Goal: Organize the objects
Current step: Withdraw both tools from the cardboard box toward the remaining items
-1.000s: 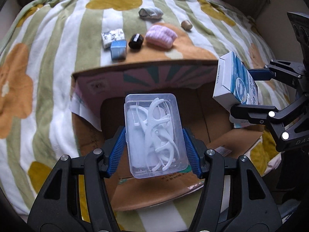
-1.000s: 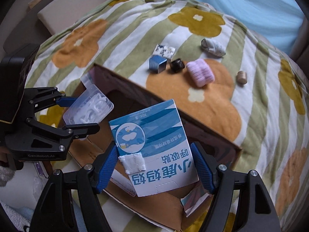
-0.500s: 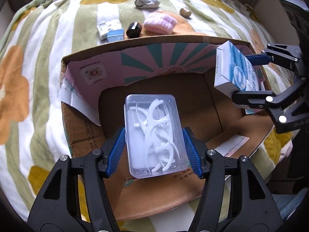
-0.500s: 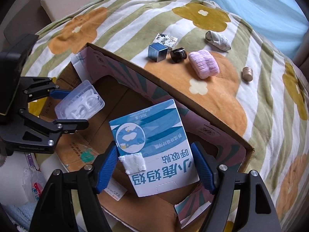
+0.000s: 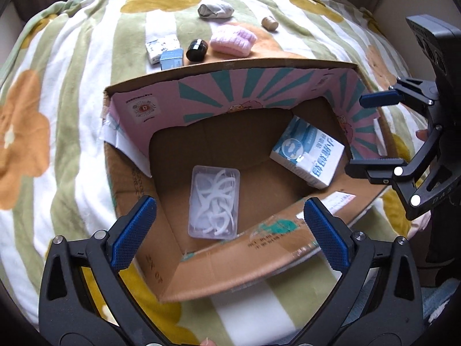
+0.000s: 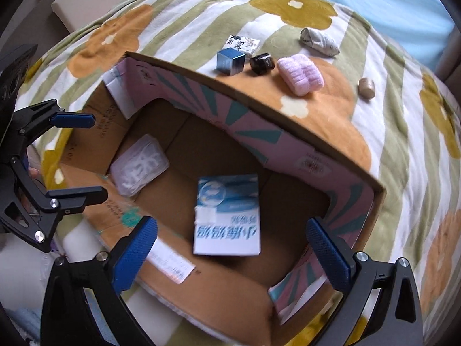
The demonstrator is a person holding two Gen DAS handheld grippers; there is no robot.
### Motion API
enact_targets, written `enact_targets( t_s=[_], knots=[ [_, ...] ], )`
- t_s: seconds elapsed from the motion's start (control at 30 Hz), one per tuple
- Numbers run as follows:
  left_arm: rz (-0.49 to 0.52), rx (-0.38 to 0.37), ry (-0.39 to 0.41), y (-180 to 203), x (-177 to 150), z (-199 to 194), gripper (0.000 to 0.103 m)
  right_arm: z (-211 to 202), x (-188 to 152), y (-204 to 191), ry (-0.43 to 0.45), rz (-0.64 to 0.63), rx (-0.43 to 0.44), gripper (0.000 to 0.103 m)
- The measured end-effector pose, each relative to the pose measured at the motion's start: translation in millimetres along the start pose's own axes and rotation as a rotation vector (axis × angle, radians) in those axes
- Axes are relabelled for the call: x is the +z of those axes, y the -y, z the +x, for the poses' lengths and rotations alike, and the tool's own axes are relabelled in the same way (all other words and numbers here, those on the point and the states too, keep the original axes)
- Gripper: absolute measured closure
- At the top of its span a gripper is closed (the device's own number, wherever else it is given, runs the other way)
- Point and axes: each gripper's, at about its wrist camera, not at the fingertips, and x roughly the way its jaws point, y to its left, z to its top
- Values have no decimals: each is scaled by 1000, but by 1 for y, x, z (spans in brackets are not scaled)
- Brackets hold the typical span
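An open cardboard box (image 5: 230, 70) (image 6: 288, 132) sits on a flowered blanket. A clear plastic case of white floss picks (image 5: 214, 201) (image 6: 138, 168) lies on the box floor. A blue-and-white carton (image 5: 308, 155) (image 6: 227, 216) lies in the box too, blurred in the right wrist view. My left gripper (image 5: 230, 230) is open and empty above the box's near edge. My right gripper (image 6: 230, 250) is open and empty above the box; it also shows in the left wrist view (image 5: 377, 132).
Beyond the box on the blanket (image 5: 72, 115) lie a small patterned packet (image 5: 161, 47), a blue cube box (image 5: 172, 59), a black jar (image 5: 196, 49), a pink knitted roll (image 5: 233, 41), a grey cloth bundle (image 5: 216, 11) and a small tan cylinder (image 5: 269, 23).
Both grippers have opened. The floss-pick case and the blue-and-white carton have dropped from the fingers into the box.
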Motion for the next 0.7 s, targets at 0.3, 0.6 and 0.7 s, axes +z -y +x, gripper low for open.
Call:
enact_targets(
  t_s=[0.3,0.6,0.7],
  knots=[
    [4,17,2,9,0,-25,1,-25,-7,-8,-5,45,26,0],
    [-7,6,16,8,12,-37,1,-45,-7,-1,37,39,3,0],
    [-12,-1,19,5,18,-40,1,-49,-5,2,42,41,3,0]
  ],
)
